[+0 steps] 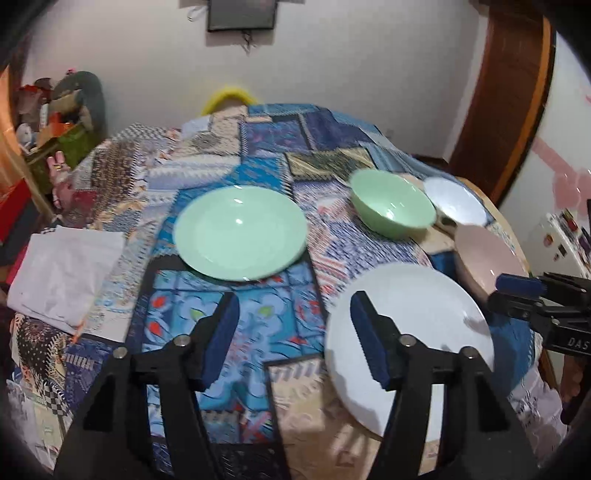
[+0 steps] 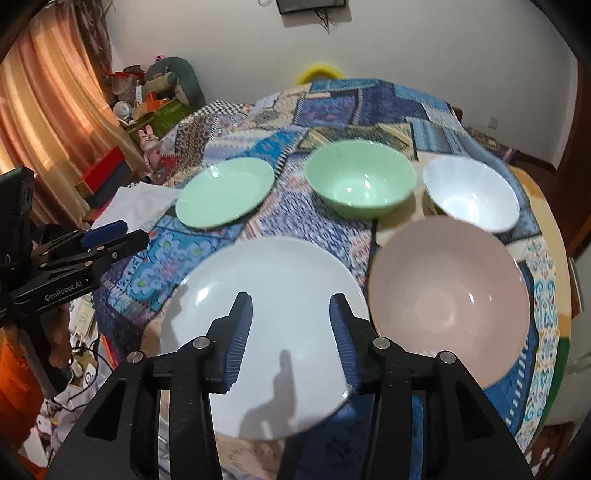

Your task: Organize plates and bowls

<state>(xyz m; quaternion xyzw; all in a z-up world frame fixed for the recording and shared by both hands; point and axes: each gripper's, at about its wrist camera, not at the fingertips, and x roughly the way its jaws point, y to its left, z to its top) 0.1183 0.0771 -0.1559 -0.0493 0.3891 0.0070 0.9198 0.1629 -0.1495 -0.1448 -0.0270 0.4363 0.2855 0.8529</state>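
A round table draped in a blue patchwork cloth (image 2: pixel 369 99) filled the middle of the room. Behind it rose a plain white wall (image 2: pixel 424 44) with a dark framed screen (image 1: pixel 242 14) hung high. Left of the table, peach-orange curtains (image 2: pixel 48 103) glowed with daylight, a heap of soft toys and boxes (image 2: pixel 155 96) beside them. Right of the table stood a dark wooden door frame (image 1: pixel 513 99).

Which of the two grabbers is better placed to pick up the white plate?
Probably the right gripper: its open fingers hang right over the white plate. The left gripper, also open, sits over the patchwork cloth beside it.
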